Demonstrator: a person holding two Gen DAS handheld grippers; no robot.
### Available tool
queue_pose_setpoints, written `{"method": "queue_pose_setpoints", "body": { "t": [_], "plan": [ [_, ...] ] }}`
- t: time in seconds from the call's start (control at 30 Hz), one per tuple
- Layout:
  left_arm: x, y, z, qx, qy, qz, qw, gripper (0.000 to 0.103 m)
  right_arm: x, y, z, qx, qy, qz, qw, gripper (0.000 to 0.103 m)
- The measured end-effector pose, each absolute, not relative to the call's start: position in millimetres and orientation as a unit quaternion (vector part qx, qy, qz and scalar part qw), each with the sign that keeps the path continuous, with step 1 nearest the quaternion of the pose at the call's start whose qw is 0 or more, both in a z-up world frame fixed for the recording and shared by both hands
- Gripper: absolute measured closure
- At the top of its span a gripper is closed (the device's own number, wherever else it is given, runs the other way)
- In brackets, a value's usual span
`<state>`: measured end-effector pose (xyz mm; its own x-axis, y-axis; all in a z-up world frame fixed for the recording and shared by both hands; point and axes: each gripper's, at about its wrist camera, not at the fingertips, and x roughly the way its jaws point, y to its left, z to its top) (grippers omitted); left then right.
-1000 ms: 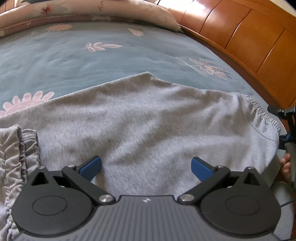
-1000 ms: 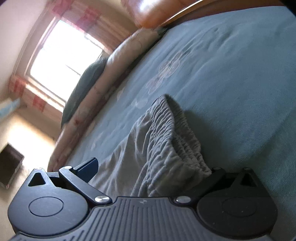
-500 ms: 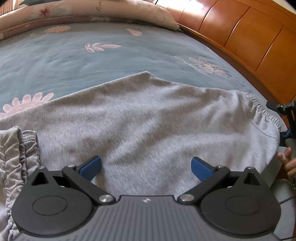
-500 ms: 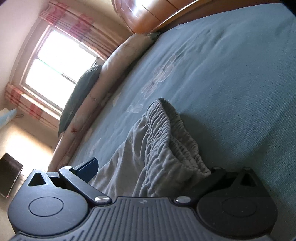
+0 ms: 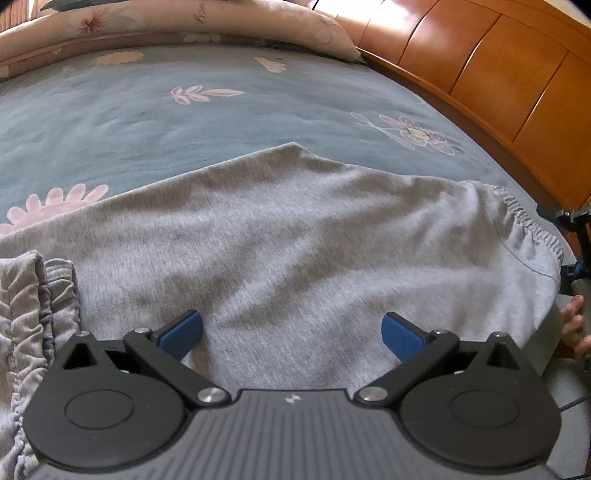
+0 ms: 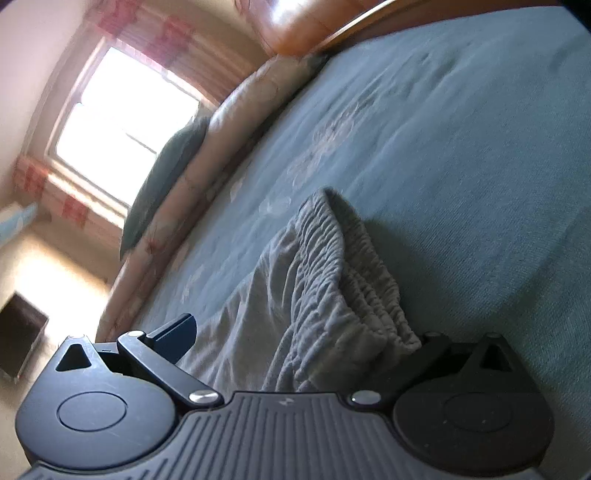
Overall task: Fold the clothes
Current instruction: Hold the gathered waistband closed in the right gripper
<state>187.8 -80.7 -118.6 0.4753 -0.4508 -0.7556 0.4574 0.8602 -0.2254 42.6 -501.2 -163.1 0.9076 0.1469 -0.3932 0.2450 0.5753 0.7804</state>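
Observation:
A grey garment (image 5: 295, 229) lies spread on the blue-green floral bed sheet (image 5: 184, 122). It has a gathered elastic waistband (image 5: 528, 229) at its right end and another bunched band (image 5: 22, 314) at the left. My left gripper (image 5: 291, 332) hovers low over the cloth, open, with nothing between its blue pads (image 5: 181, 332). In the right wrist view my right gripper (image 6: 295, 343) is open wide at the waistband (image 6: 332, 266). The bunched fabric lies between the jaws and covers the right fingertip. Only the left finger (image 6: 173, 336) shows.
A wooden headboard (image 5: 498, 74) runs along the right of the bed, with floral pillows (image 5: 166, 22) at the far end. The right gripper's frame (image 5: 576, 236) and a hand (image 5: 574, 325) show at the bed's right edge. A bright window (image 6: 125, 122) and the floor lie beyond the bed.
The right wrist view has swung and tilted slightly and is now blurred; the waistband stays in the same place between its jaws. The left gripper has hardly moved.

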Motion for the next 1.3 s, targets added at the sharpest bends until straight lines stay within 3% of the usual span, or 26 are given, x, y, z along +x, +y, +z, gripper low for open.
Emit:
{"method": "queue_pose_setpoints", "body": {
  "t": [0.13,0.23,0.33,0.4,0.47,1.3],
  "plan": [
    [189,-81,-119,0.005,0.440,-0.265,0.858,0.001,54,-496,-160,0.451,0.223,-0.041,0.863,0.000],
    [189,-81,-119,0.004,0.440,-0.265,0.858,0.001,57,-499,-161,0.453,0.238,-0.044,0.858,0.008],
    [189,-81,-119,0.004,0.440,-0.265,0.858,0.001,55,-504,-165,0.463,0.244,-0.050,0.851,0.032],
    [189,-81,-119,0.006,0.440,-0.264,0.858,0.001,54,-507,-167,0.469,0.249,-0.053,0.846,0.064],
    [189,-82,-119,0.008,0.440,-0.264,0.858,0.001,53,-511,-170,0.475,0.253,-0.057,0.841,0.068],
    [191,-85,-120,0.019,0.444,-0.266,0.855,0.001,48,-526,-182,0.499,0.268,-0.055,0.822,0.069]
  ]
}}
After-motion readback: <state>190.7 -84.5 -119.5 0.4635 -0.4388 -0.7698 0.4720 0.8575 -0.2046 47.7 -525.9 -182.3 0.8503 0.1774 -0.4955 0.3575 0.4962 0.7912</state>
